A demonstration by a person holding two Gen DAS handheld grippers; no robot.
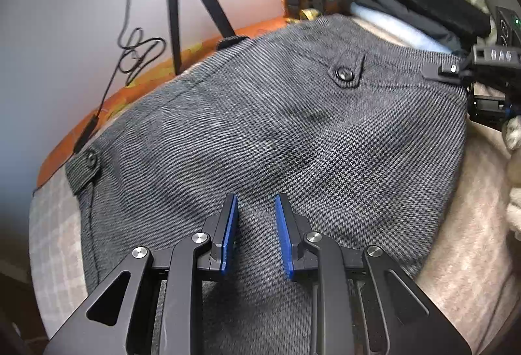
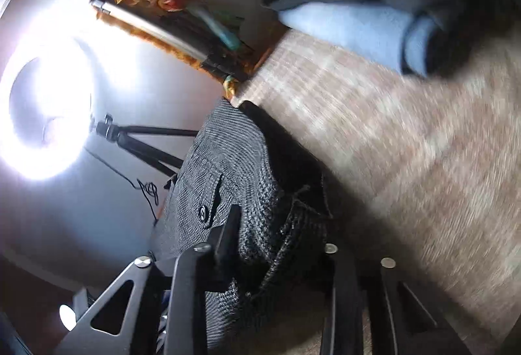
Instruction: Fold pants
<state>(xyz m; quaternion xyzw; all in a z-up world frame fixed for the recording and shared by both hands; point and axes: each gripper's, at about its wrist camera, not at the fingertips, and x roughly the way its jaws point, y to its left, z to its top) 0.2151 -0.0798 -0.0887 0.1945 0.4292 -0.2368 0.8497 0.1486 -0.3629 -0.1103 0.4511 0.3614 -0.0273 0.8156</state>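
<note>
The grey checked pants (image 1: 276, 133) lie spread on a beige checked bed cover (image 1: 462, 231), seat side up, with a buttoned back pocket flap (image 1: 348, 72). My left gripper (image 1: 255, 208) hovers just over the cloth, its blue pads apart with nothing between them. My right gripper (image 1: 469, 72) shows at the waistband's far right corner. In the right wrist view my right gripper (image 2: 276, 225) is shut on a bunched fold of the pants (image 2: 234, 166) and holds that edge lifted off the bed; its right finger is hidden by the cloth.
A stack of folded clothes (image 1: 423, 16), dark over light blue, sits at the back right of the bed, also in the right wrist view (image 2: 358, 26). A black tripod (image 1: 182, 3), its cable and a bright ring light (image 2: 42, 114) stand beyond the bed's orange edge (image 1: 130, 91).
</note>
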